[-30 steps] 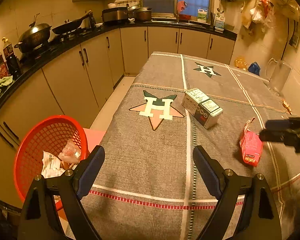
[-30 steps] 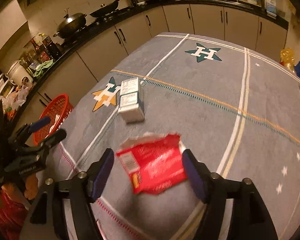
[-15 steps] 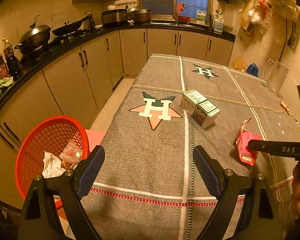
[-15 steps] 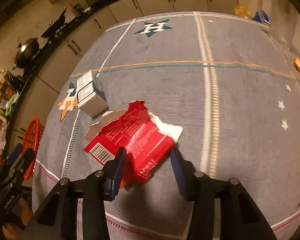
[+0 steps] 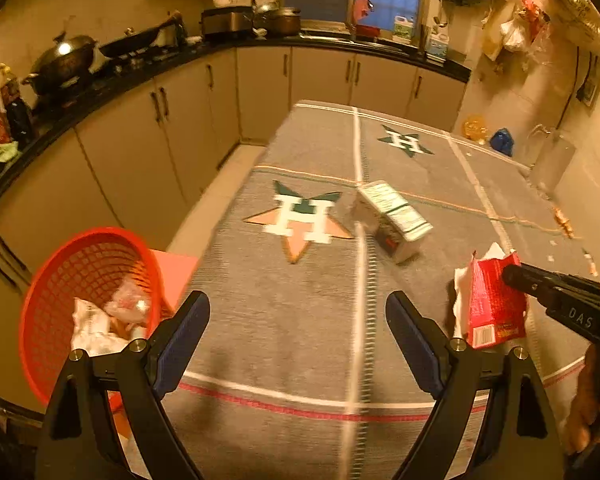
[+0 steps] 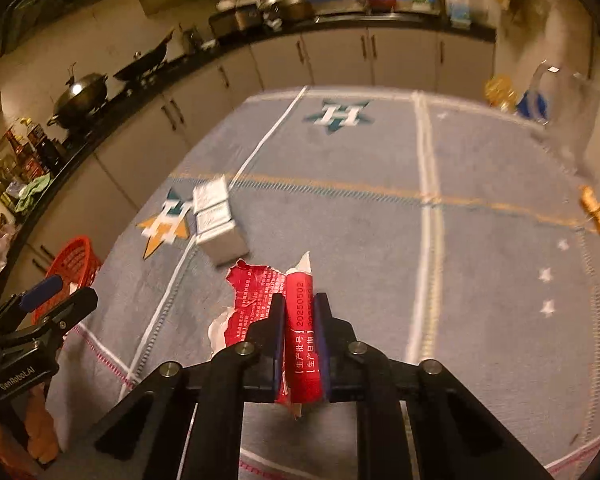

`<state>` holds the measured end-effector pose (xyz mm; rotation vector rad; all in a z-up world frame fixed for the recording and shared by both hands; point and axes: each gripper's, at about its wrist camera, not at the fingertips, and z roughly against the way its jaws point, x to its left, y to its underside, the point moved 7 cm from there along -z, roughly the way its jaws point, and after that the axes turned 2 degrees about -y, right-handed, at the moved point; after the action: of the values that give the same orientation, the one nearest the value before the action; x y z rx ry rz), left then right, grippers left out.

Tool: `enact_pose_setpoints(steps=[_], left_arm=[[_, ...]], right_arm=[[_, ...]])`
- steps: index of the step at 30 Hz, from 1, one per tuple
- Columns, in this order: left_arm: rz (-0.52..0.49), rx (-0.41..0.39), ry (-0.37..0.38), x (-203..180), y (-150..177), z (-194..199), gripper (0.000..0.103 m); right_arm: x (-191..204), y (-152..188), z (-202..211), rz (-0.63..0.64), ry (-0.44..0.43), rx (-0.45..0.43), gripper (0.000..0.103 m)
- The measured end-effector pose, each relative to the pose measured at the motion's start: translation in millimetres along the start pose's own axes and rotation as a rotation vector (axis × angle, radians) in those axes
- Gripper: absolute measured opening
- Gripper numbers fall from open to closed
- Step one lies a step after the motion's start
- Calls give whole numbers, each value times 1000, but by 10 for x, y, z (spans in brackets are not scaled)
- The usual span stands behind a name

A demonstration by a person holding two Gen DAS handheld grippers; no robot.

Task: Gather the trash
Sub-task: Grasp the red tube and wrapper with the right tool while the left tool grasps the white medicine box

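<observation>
The torn red wrapper (image 6: 300, 320) is pinched between the two fingers of the right gripper (image 6: 300, 312), which have just been closing onto it; the pads press both sides of a folded edge, and the wrapper's ragged top sticks out past the fingertips toward twelve o'clock. In the left wrist view the same wrapper (image 5: 494, 304) sits at about four o'clock, its lower edge at the cloth-covered worktop (image 5: 292, 320), with the right gripper (image 5: 512, 276) reaching in from the right edge, angled downward, and part of a hand (image 5: 592, 412) below it at the lower right.

A small white carton (image 6: 216, 220) lies on its side on the cloth at about eleven o'clock from the wrapper, apart from it.

The left gripper (image 5: 298, 336) points down over the near end of the worktop with its fingers spread wide and nothing between them. At its eight o'clock, beside the worktop's edge, stands a red mesh basket (image 5: 60, 280) holding crumpled white paper (image 5: 92, 328).
</observation>
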<state>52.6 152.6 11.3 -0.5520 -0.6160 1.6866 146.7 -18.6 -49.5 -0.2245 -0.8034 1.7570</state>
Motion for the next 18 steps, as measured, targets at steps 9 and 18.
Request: enact_pose_setpoints(steps=[9,18], left_arm=[[62,134,8,-454,-288,-393,51],[137,214,-10,-721,-545,-890,50]], right_arm=[[-390,-53,217,-83,-11,-86,15],[-614,-69,332,-152,-61,-110,15]])
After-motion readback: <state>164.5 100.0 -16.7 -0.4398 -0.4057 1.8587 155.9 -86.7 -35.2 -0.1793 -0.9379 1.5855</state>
